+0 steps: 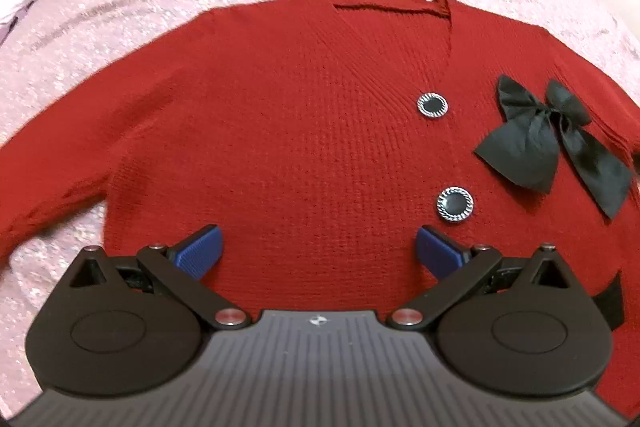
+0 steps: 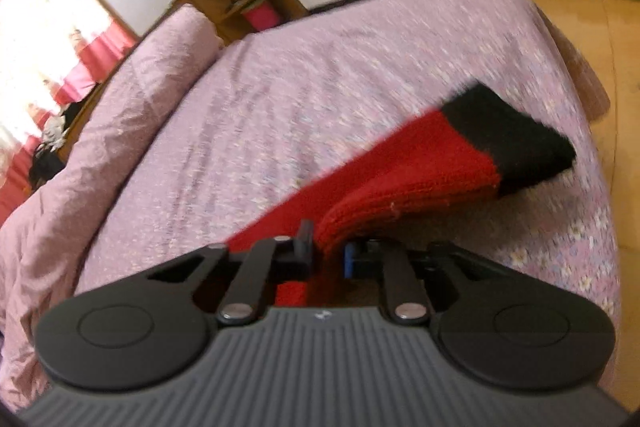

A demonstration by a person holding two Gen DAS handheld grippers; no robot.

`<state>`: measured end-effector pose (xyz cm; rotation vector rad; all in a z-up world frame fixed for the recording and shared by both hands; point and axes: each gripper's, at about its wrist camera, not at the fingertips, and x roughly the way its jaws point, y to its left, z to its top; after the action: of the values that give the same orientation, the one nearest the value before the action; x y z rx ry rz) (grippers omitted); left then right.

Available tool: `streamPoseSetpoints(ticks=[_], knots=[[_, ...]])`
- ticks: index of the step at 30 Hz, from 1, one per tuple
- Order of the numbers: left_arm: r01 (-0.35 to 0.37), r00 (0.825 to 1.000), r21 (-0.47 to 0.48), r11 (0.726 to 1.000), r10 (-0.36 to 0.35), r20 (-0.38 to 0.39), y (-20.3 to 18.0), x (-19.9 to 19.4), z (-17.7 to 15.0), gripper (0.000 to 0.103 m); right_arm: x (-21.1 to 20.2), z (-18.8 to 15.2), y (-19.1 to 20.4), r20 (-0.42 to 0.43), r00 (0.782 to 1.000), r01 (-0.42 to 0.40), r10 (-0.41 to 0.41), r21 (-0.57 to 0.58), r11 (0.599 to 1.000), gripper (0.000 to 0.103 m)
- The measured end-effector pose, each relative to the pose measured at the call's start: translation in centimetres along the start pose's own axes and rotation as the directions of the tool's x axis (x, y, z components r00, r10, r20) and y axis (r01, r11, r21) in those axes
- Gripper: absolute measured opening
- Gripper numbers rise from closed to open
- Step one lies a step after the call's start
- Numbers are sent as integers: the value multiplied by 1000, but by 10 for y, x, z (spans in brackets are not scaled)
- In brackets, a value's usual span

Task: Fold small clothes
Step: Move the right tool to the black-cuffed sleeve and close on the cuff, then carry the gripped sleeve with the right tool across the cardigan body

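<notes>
Our right hand-held gripper (image 2: 330, 251) pinches the soft, floppy red cardigan's sleeve (image 2: 420, 171); the left hand-held gripper (image 1: 318, 247), spread, hovers near the six-o'clock hem.

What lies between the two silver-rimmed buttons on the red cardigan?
In the left wrist view, only bare red knit of the cardigan separates the upper button from the lower button; the black bow sits off to their right.

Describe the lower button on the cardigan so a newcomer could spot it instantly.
Start at the pink bedspread and find the red cardigan laid flat on it. Two round buttons run down its front. The lower button is the one farther from the V-neck, black-centred with a silver ridged rim, below and left of the black bow.
</notes>
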<state>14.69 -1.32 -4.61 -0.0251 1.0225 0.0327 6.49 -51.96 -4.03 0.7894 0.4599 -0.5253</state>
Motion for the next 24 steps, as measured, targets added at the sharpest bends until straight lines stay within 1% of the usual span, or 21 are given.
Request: streamPoseSetpoints(ticks=[4,8,13,18,24], knots=[[-3,1000,-4,1000,3,29,9,-10,3,103,-15,3,28,72,996,-50,57,-96,994,14],[-13,998,-23,1000,15,56,20,-18,6,103,-28,2,60,90,987,-117,134,-178,977,13],[-23,998,-45,999,26,61,34,-21,7,103,-41,-2,94,77,968,-215,237,-226,950,13],[-24,998,-68,997,28,59,46,-22,4,103,-49,-12,125,51,947,-296,318,-250,922,13],[-36,997,-90,995,41,62,60,-27,-1,103,-56,-29,161,-2,909,-403,417,-263,877,13]])
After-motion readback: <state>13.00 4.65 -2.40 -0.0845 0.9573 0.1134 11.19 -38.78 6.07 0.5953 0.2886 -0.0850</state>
